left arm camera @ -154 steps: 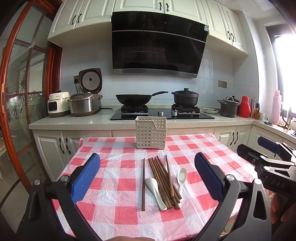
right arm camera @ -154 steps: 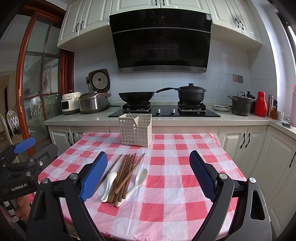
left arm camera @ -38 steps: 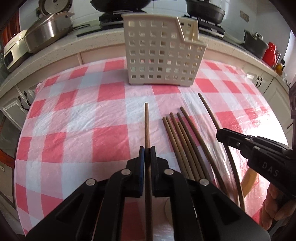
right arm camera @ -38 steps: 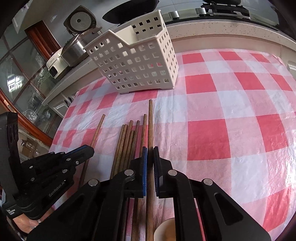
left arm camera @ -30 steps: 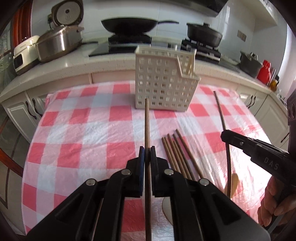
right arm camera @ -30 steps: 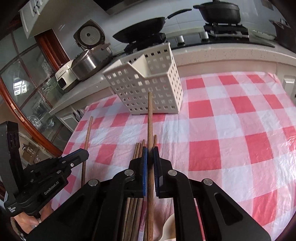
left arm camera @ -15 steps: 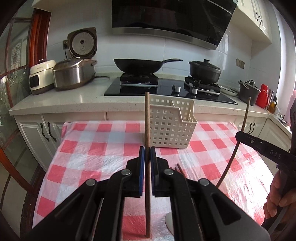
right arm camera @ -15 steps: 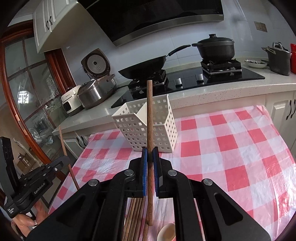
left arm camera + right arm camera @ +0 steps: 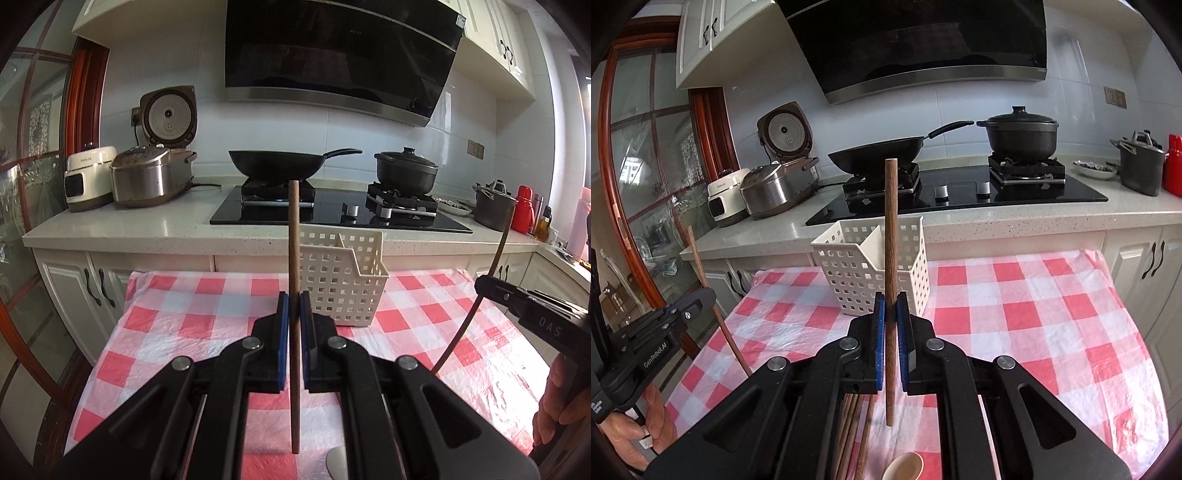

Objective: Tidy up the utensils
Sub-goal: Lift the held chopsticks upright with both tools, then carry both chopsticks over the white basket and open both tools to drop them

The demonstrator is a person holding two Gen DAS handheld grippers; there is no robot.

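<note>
- Two chopsticks are up in the air and none is in the basket yet, so I judge the sorting barely started.
- The desk [image 9: 1052, 332], under its red-and-white checked cloth, carries everything; it stands in front of the kitchen counter with the stove.
- The white lattice basket [image 9: 343, 284] stands at the far side of the desk, ahead of both my tools; I see a divider inside it and nothing standing in either compartment.
- My left gripper [image 9: 294, 321] has its jaws clenched on the left chopstick [image 9: 294, 258], which stands upright, its top above the basket's rim in the left wrist view, its lower end hanging free above the cloth.
- My right gripper [image 9: 891, 325] is likewise clamped on the right chopstick [image 9: 891, 240], upright, held at about the middle of its length, with the basket behind it.
- The remaining chopsticks [image 9: 849, 435] lie in a bundle on the cloth below my right jaws, not yet picked up.
- A pale spoon [image 9: 905, 467] lies just beside that bundle, at the lower edge of the right wrist view; it too is left to do.
- Next, as I judge it, both sticks need carrying forward over the basket and lowering into one compartment.
</note>
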